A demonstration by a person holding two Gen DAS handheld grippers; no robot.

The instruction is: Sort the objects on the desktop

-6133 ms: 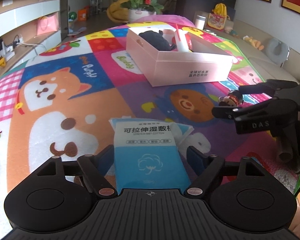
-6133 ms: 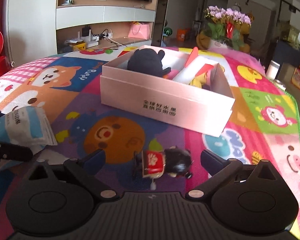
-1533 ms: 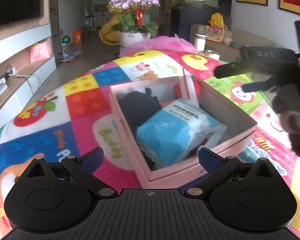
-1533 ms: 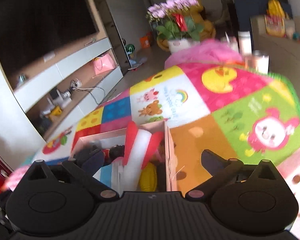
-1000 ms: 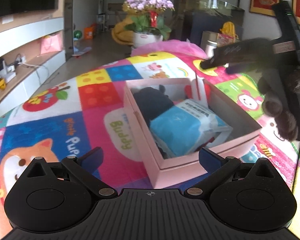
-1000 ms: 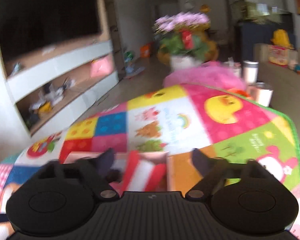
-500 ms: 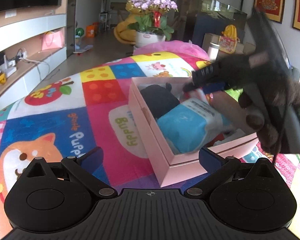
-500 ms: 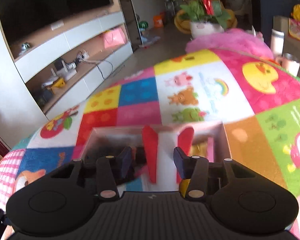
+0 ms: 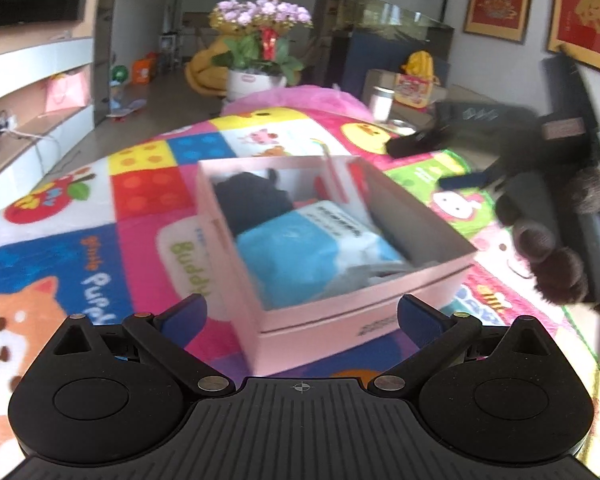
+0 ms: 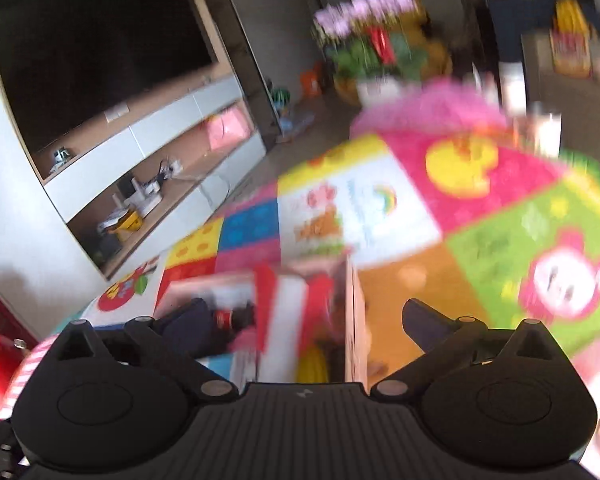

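Left wrist view, left gripper (image 9: 300,312): jaws spread wide, nothing between them.
Right gripper (image 10: 296,322): jaws just sprang wide apart, gripping nothing (blurred), above the box.
Pink rectangular cardboard box (image 9: 364,316): on the colourful cartoon play mat (image 9: 100,248).
Blue-and-white soft wipes packet (image 9: 312,248): inside the box, beside a black plush toy (image 9: 252,202).
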